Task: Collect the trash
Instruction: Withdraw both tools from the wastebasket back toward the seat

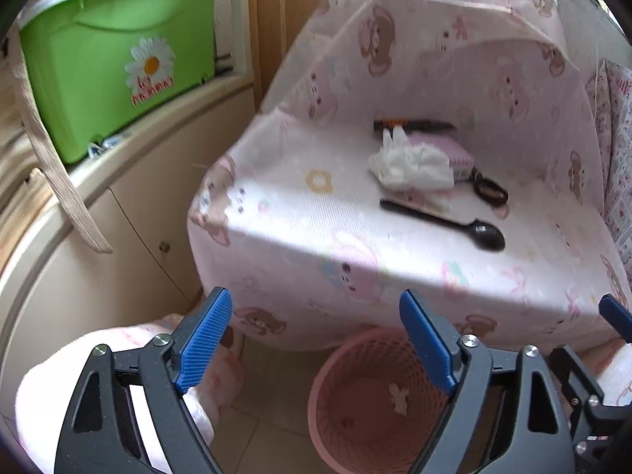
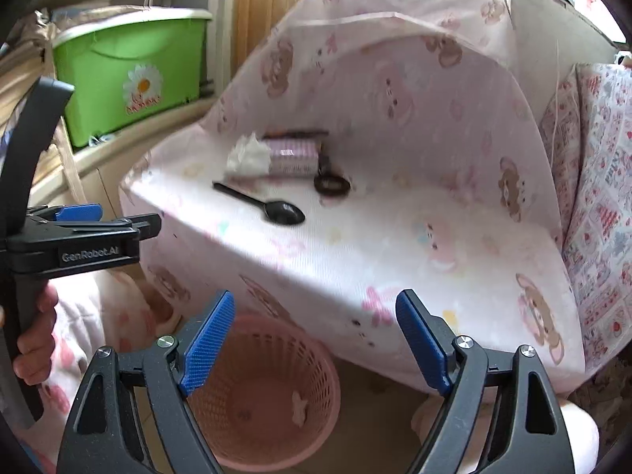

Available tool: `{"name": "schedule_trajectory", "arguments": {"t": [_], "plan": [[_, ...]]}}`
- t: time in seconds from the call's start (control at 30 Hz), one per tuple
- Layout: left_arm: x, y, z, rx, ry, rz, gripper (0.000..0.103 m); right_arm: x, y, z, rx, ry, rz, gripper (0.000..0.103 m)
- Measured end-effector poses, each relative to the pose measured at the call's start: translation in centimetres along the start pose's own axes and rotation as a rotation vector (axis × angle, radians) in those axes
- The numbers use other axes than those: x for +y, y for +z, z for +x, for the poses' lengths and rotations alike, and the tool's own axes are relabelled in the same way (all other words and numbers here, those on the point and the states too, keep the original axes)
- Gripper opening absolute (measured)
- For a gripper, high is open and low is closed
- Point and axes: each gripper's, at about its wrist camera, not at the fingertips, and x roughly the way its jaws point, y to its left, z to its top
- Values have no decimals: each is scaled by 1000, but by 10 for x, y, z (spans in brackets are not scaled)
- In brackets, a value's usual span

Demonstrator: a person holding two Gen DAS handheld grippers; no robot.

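- "GenRobot.AI", white on black body of left gripper [image 2: 79, 213], seen in right wrist view, left of green bin [image 2: 130, 79].
- Red lettering under daisy sticker [image 1: 150, 64] on green bin: blurred, unreadable.

A green storage box [image 1: 114, 59] with a daisy sticker [image 1: 150, 64] sits on a cream shelf [image 1: 130, 142] at the far left, above a cabinet door [image 1: 79, 260]. A wooden panel [image 1: 272, 19] stands behind. At the far right lies a red-patterned cushion [image 2: 600, 205]. Tan floor tiles [image 1: 256, 407] show near the bottom.
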Motion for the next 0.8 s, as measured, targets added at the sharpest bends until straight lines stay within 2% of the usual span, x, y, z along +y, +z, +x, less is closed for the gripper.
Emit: {"name": "schedule_trajectory", "arguments": {"t": [0.17, 0.27, 0.37, 0.4, 0.47, 0.63, 0.8], "plan": [[6, 1, -8, -58, 21, -22, 95, -2, 11, -7, -53, -22, -19, 86], [10, 1, -10, -64, 30, -40, 97, -12, 16, -11, -76, -19, 32, 86], [12, 6, -10, -78, 78, -63, 97, -21, 23, -14, -116, -53, 45, 86], [11, 10, -9, -76, 64, -63, 97, -23, 28, -14, -124, -69, 39, 86], [8, 26, -9, -80, 32, -44, 97, -29, 39, -12, -137, -92, 31, 86], [3, 69, -22, -182, 22, -36, 101, -43, 73, -14, -201, -105, 54, 87], [1, 104, -24, -232, -10, -41, 102, -50, 109, -11, -265, -135, 43, 88]]}}
